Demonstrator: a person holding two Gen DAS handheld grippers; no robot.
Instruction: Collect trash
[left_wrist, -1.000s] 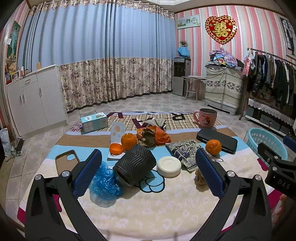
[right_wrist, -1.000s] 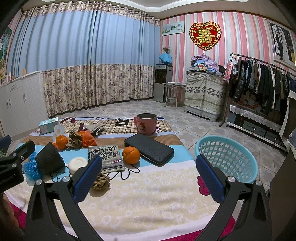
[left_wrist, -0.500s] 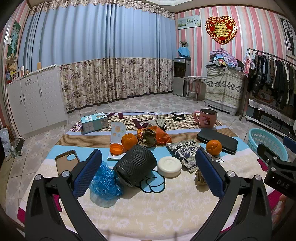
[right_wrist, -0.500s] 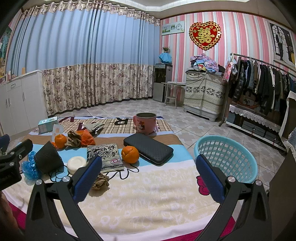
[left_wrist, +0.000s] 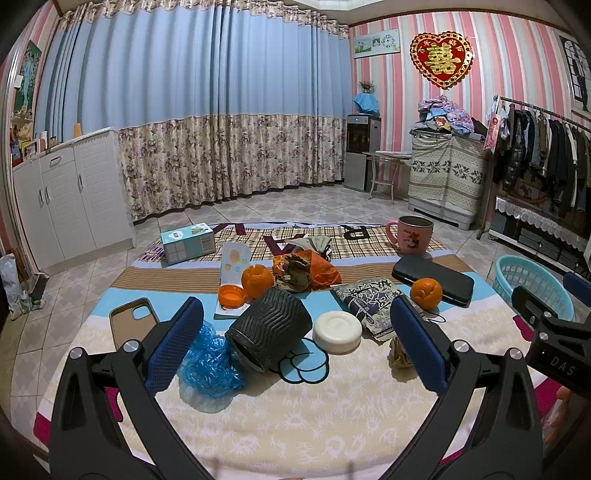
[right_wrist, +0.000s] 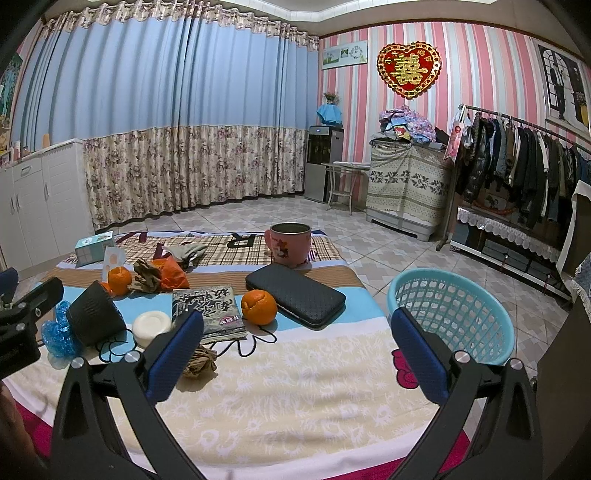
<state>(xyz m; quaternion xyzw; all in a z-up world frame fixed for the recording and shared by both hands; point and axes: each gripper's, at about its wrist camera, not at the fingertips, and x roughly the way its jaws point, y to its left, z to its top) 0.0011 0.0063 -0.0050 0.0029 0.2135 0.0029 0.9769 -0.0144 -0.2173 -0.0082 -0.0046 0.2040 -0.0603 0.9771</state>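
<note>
Your left gripper hangs wide open, holding nothing, above the bed, with the blue bag by its left finger and the black cup lying just beyond. Your right gripper is also spread and bare; the paper wad sits beside its left finger, and the basket stands off the bed's right edge.

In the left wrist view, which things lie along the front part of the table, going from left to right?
Phone case → blue plastic bag → black cup lying on its side → white round lid → crumpled brown paper ball.
</note>
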